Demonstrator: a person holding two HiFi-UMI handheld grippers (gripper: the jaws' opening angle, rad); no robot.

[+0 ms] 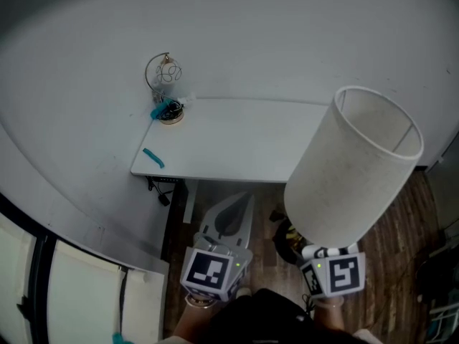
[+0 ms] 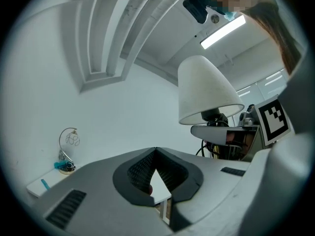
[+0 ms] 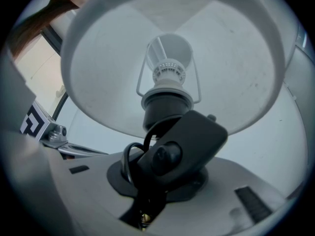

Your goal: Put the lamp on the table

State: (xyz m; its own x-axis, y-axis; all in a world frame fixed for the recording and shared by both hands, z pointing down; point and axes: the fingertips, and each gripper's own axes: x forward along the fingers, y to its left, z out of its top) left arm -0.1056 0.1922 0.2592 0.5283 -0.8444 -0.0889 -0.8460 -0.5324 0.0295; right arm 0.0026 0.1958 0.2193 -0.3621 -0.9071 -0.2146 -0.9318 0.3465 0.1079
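The carrying step is in hand. The lamp is held in the air by the right gripper, short of the near right corner of the worktop and above the wooden floor. That gripper's fingers are closed on the lamp's dark lower part, just below the bulb socket, and a loop of black cord is bunched beside the grip. The white shade is tilted up and away from the person. The left gripper is held low before the worktop's near edge, its fingers brought together with nothing between them. A wire ornament stands at the far left corner, and a teal strip lies near the left edge.

For the next move, the lamp would need to be carried over the near edge, brought upright and lowered onto the right half, well apart from the ornament. The foot of the lamp cannot be made out, so it should be seen to sit flat, with the cord kept from under it, before the fingers are opened.
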